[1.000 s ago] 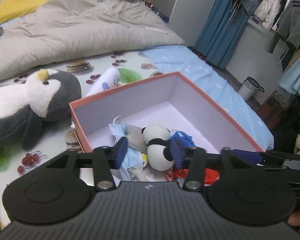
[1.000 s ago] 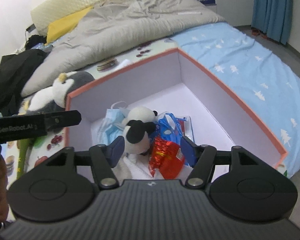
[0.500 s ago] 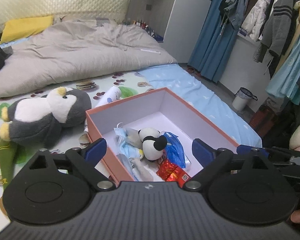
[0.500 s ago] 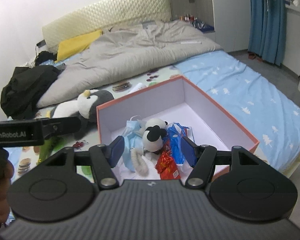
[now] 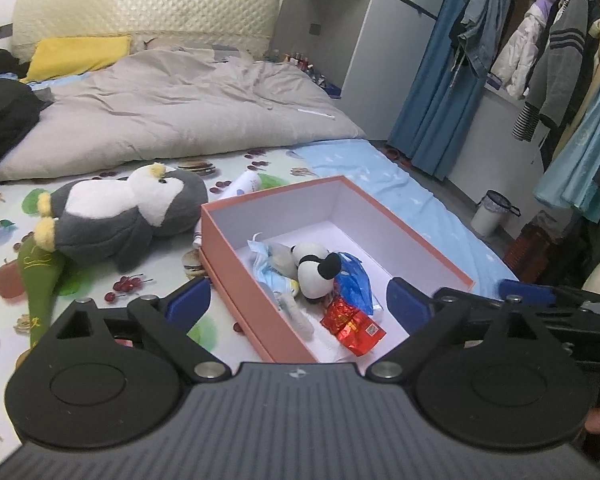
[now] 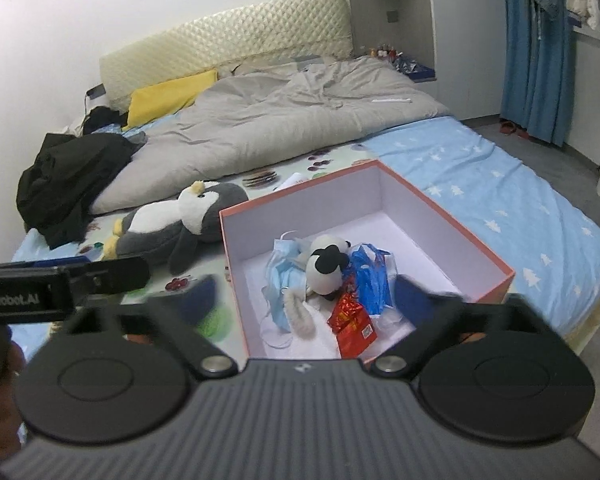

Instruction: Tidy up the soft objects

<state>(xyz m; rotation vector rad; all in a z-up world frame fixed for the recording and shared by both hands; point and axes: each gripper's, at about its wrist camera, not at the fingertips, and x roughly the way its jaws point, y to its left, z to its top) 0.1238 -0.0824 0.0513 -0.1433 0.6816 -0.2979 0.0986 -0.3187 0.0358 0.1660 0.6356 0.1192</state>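
Panda plush lies among masks in the box, penguin beside; both grippers gape empty.

Right tool fingertips motion-blurred.

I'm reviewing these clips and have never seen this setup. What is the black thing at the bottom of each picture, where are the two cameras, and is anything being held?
There is no robot here. A person carries a handheld two-finger gripper in each hand, and each has a wide-angle camera looking forward along its fingers, so the black body fills the bottom of each picture. One picture is from the left gripper, the other from the right gripper. Both stand open and hold nothing.

They look down at a bed. On it sits an open pink box holding a small panda toy, a blue face mask, a blue bag and a red packet. A large penguin toy lies on the sheet beside the box.
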